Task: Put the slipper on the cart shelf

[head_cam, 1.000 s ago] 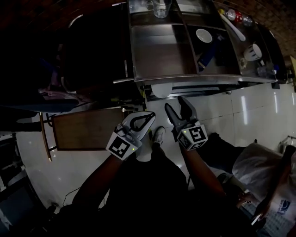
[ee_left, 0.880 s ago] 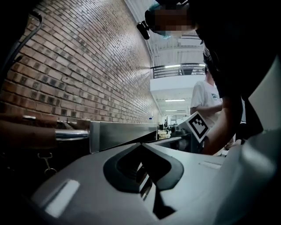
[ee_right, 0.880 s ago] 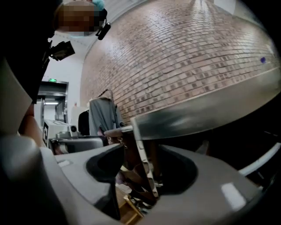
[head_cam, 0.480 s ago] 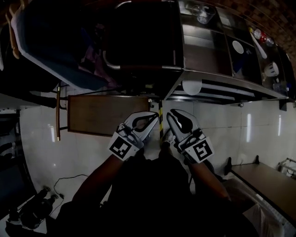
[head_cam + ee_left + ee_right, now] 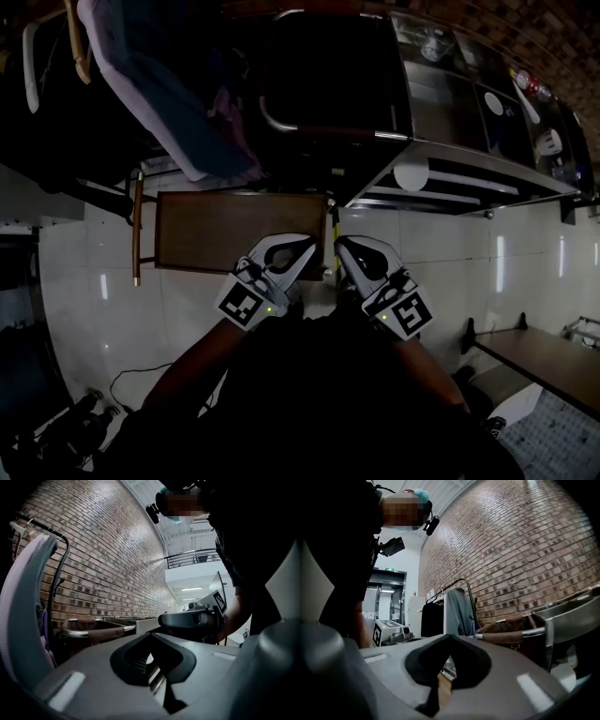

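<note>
No slipper shows in any view. The steel cart stands at the upper right of the head view, its shelves seen edge-on and its padded handle toward me. My left gripper and right gripper hang side by side over the white tile floor, just short of the cart's near corner. Both are shut with nothing between the jaws. In the left gripper view the left gripper has its tips together, and the right gripper crosses ahead. In the right gripper view the right gripper is likewise closed and empty.
A low wooden table lies on the floor left of the cart. A clothes rack with hanging garments fills the upper left. A dark bench stands at the right, and cables trail at the lower left. A brick wall runs behind the cart.
The head view has swung left, so the cart has slid to the upper right and the clothes rack has come in. The right gripper's jaws have closed. Both grippers stay close together.
</note>
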{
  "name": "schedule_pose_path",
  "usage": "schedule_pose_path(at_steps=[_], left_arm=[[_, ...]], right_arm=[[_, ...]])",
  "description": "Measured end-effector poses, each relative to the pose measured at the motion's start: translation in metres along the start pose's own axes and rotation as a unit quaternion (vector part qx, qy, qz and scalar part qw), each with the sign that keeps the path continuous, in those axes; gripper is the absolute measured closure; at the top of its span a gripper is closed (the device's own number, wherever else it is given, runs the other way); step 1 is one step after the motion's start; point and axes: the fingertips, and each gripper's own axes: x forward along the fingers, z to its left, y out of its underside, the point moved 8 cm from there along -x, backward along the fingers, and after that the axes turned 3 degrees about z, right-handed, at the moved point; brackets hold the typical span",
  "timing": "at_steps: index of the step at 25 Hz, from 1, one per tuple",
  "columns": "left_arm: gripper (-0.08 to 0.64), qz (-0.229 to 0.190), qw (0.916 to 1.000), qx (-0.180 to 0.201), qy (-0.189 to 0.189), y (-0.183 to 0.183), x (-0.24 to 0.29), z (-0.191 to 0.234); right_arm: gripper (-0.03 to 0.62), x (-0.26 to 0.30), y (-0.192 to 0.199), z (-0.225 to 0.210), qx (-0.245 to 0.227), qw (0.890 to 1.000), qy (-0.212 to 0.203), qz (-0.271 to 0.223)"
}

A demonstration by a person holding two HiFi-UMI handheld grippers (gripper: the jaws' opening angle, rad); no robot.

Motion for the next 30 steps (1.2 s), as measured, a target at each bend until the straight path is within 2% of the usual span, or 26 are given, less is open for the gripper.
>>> schedule_pose_path(at_steps=[4,8,14,19,22,25,30], left_arm=[[0.555,-0.011,0.9999,0.0,-0.001,-0.009,-0.027,0.002],[0.555,-0.02,0.9997,-0.012,-0.011,-0.021,-0.047,-0.004],[0.555,-0.025,0.9993,0.0,-0.028,-0.03,-0.06,-0.022],[0.555,-0.027,0.9982,-0.007,-0.052,-0.036,-0.065,-0.043],[0.555,-0.035,0.9976,0.005,-0.06,-0.043,-0.066,-0.053],[0.555,-0.039,0.9964,0.048,-0.057,-0.049,-0.068,-0.059],[0.555,-0.033,0.9972,0.01,-0.066,-0.045,-0.069,-0.066]], right_arm=[[0.591,0.007,-0.003,0.026,0.006,1.0,0.0,0.002],[0.591,0.007,-0.01,0.045,0.007,1.0,-0.018,0.007],[0.591,-0.006,-0.017,0.056,-0.003,0.999,-0.045,0.013],[0.591,-0.017,-0.019,0.066,-0.008,0.998,-0.067,0.016],[0.592,-0.022,-0.022,0.072,-0.02,0.997,-0.076,0.013],[0.592,-0.022,-0.023,0.072,-0.025,0.996,-0.079,0.013],[0.592,-0.025,-0.022,0.072,-0.025,0.996,-0.082,0.017]])
